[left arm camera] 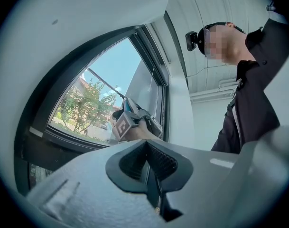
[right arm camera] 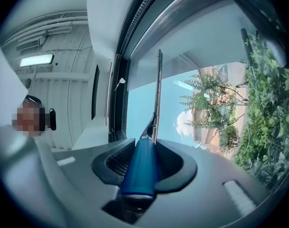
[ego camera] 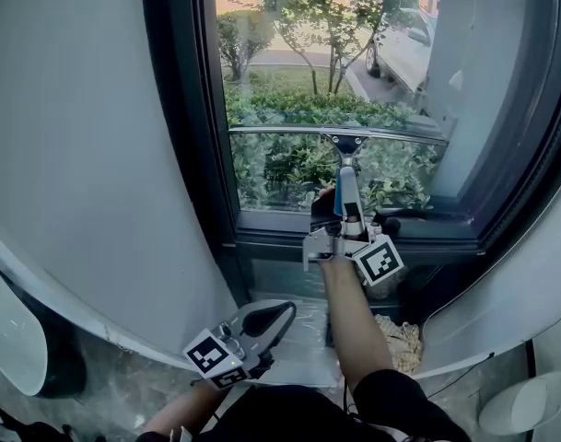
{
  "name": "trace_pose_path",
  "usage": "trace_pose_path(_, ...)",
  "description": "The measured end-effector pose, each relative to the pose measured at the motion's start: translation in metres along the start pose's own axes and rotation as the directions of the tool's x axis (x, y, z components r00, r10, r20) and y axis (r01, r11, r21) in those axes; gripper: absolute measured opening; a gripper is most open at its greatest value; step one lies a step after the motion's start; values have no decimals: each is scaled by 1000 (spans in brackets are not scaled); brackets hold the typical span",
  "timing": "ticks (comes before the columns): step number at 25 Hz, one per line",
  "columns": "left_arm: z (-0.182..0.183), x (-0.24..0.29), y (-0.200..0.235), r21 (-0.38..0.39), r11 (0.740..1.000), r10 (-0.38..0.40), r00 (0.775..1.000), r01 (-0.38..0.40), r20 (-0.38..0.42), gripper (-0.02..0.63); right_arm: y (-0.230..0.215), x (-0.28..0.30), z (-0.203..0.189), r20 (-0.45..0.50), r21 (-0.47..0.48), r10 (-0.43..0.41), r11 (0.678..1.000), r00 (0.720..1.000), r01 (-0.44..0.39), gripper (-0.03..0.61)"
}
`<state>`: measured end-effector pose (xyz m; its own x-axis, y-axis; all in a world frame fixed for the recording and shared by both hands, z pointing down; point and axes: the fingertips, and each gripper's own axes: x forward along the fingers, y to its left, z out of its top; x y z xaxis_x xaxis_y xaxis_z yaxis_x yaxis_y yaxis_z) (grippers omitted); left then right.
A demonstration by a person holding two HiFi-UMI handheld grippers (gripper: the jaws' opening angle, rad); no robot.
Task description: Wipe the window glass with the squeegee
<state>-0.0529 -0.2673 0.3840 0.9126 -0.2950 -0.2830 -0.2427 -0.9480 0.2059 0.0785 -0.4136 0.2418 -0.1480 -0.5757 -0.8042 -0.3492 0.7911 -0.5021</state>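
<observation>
Your right gripper [ego camera: 346,231] is clamped on the blue handle of the squeegee [ego camera: 345,190]. In the right gripper view the handle sits squarely between the two jaws, which press on it from both sides. It runs straight out past the fingertips, away from you. From the gripper the handle rises to a dark neck, and beyond that the long, thin blade [ego camera: 340,131] lies crosswise. It stretches left and right well past the gripper on both sides.

The blade rests flat against the window glass [ego camera: 289,53], low on the pane and a little above the dark bottom frame [ego camera: 262,233]. The gripper itself is at the level of that frame, just near of the glass, with your forearm reaching up to it from below.

Your left gripper [ego camera: 278,316] is low and near you, to the left of your right forearm and well apart from the squeegee. Its jaws are pressed together with nothing between them, and they point up toward the window.

A pale wall [ego camera: 87,136] fills the left. Through the glass you see green shrubs [ego camera: 280,109] and a parked white car [ego camera: 404,49] farther out.
</observation>
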Motion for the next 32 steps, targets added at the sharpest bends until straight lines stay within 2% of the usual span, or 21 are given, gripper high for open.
trace_pose_path(2, 2, 0, 0, -4, 1000, 1, 1000, -1, 17, -5, -2, -4, -1, -4, -1, -8, 1000, 1000, 8, 133)
trace_pose_path(10, -10, -7, 12, -29, 999, 41, 999, -41, -6, -5, -10, -15, -7, -8, 4, -31, 1000, 999, 31, 133)
trace_pose_path(32, -23, -11, 13, -78, 997, 25, 999, -27, -24, -5, -30, -55, -24, -28, 22, -119, 993, 992, 120, 133)
